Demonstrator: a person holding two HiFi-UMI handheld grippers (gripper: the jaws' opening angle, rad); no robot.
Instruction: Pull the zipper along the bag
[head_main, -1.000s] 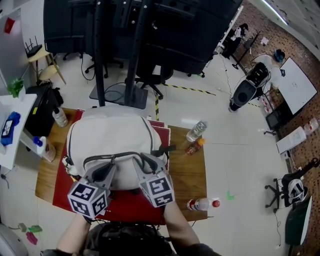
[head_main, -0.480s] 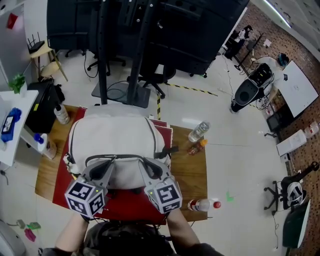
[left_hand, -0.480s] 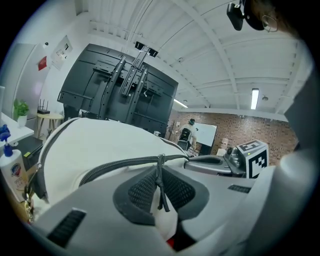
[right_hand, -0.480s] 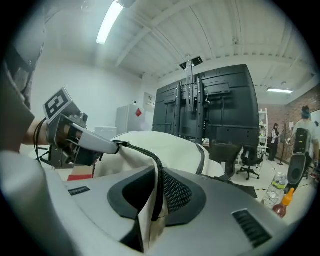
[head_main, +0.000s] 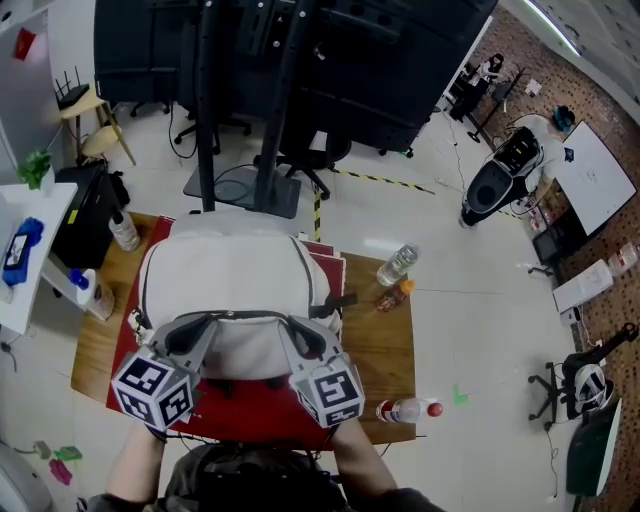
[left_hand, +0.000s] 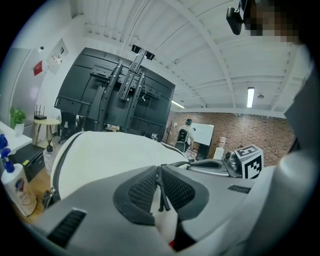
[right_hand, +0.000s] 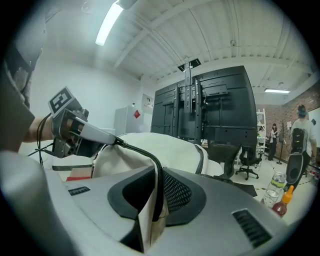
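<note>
Tabletop (head_main: 375, 350): wooden, carries every item below.
Red mat (head_main: 262, 420): spread on the tabletop under the bag; its near edge shows between the 2 tools.
Bag (head_main: 235, 275): pale backpack, resting on the red mat, with its near end at both tools.
Left tool (head_main: 210, 320): at the bag's near-left edge; jaws clenched flat, with only the thin dark zipper pull between the pads.
Right tool (head_main: 288, 322): at the bag's near-right edge, just beside the left tool; jaws pinched on a fold of the bag's pale fabric along the zipper line.
Bottles: 3 on the bare wood to the right of the bag. 1 clear bottle (head_main: 395, 263) and 1 orange-topped bottle (head_main: 390, 295) are near the far corner, and 1 red-capped bottle (head_main: 405, 408) is lying at the near edge.
Zipper line (right_hand: 142, 152): dark band on the bag, running from the tip of the left tool into the right tool's jaws.
Zipper pull (left_hand: 163, 195): dark narrow strand, hanging down between the left tool's pads.
</note>
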